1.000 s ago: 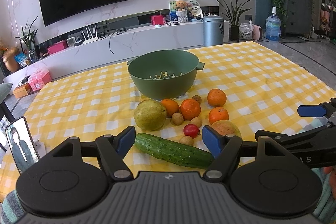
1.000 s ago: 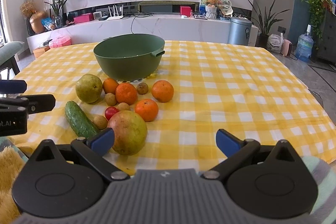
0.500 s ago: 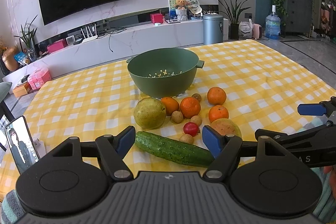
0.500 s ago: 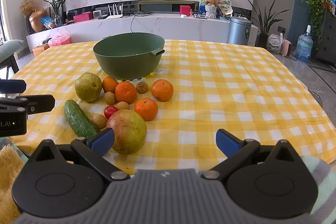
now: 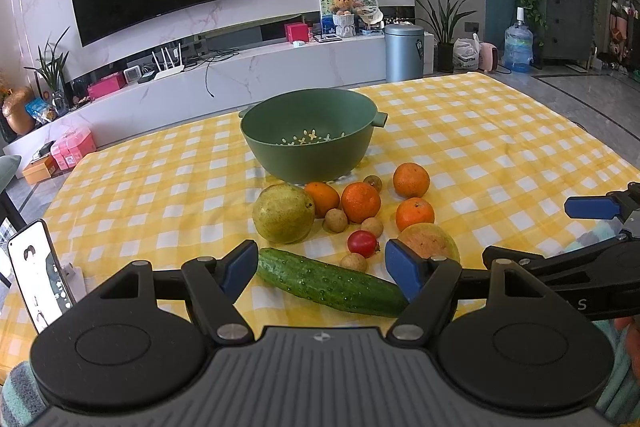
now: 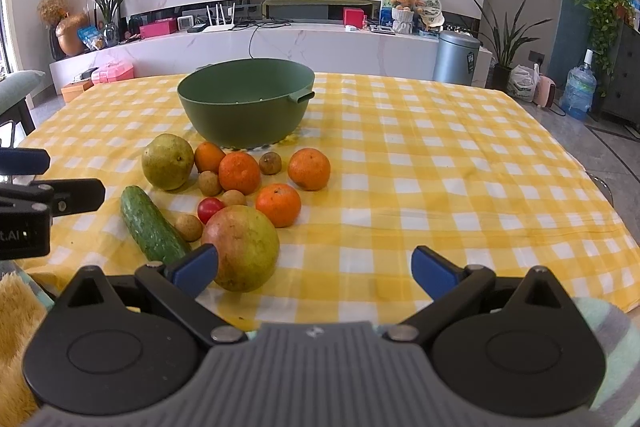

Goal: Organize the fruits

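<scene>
A green colander bowl (image 5: 308,139) (image 6: 244,103) stands mid-table, empty. In front of it lie a green pear (image 5: 283,214) (image 6: 168,161), several oranges (image 5: 360,202) (image 6: 239,173), small brown longans (image 5: 335,219), a red cherry tomato (image 5: 362,243) (image 6: 210,209), a cucumber (image 5: 332,283) (image 6: 154,225) and a large reddish-green mango (image 5: 429,242) (image 6: 241,247). My left gripper (image 5: 322,269) is open just short of the cucumber, holding nothing. My right gripper (image 6: 315,269) is open near the table's front edge, its left finger beside the mango, nothing between its fingers.
A yellow checked cloth (image 6: 440,163) covers the table. A phone on a stand (image 5: 38,275) sits at the front left corner. Beyond the table are a white TV console (image 6: 280,43), a grey bin (image 6: 456,57) and plants.
Both views have crept slightly forward and down toward the fruit. Neither gripper has opened or shut, and no fruit has moved.
</scene>
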The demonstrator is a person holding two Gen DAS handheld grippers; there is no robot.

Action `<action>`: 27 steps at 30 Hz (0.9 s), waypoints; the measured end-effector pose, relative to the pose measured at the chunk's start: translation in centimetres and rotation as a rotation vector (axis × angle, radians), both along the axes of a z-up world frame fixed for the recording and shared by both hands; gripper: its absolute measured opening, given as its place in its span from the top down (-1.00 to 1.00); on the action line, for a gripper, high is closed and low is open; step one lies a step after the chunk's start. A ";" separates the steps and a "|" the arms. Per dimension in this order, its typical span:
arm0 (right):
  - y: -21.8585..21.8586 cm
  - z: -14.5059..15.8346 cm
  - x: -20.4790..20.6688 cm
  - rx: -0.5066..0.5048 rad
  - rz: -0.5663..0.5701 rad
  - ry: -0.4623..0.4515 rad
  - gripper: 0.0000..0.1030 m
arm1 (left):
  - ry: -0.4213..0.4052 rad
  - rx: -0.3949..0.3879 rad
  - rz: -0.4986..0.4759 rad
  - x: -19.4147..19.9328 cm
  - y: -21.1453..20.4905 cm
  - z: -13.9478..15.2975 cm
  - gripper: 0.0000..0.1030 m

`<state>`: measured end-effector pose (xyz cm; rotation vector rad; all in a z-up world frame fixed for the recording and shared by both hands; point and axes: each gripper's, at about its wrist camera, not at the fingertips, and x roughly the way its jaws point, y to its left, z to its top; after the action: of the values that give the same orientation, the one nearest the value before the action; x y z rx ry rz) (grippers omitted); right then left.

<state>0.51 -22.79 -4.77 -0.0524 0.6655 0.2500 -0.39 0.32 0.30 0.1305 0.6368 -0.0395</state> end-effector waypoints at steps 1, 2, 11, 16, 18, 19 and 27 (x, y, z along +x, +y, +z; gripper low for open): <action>0.0 0.0 0.0 -0.001 0.000 0.000 -0.92 | 0.000 0.000 0.000 0.0 0.0 0.0 -0.65; 0.1 0.0 0.0 -0.004 0.000 0.001 -0.92 | 0.000 0.000 0.000 0.0 0.0 0.0 -0.65; 0.1 0.2 -0.1 -0.010 0.001 0.005 -0.92 | 0.004 -0.001 -0.001 0.0 0.0 0.0 -0.65; 0.2 0.2 0.1 -0.016 0.001 0.013 -0.92 | 0.006 -0.004 -0.003 -0.3 -0.1 -0.2 -0.65; 0.3 0.2 0.3 -0.017 0.003 0.019 -0.92 | 0.011 -0.005 -0.008 -0.3 -0.2 -0.3 -0.63; 0.4 0.2 0.4 -0.014 0.004 0.023 -0.92 | 0.016 -0.006 -0.014 -0.3 -0.3 -0.3 -0.61; 0.7 -0.4 1.3 0.097 0.032 0.065 -0.92 | 0.051 -0.008 -0.021 0.5 0.6 -0.1 -0.28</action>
<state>1.81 -22.06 -5.20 0.0377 0.7164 0.3152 0.08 0.89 0.17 0.1290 0.6862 -0.0662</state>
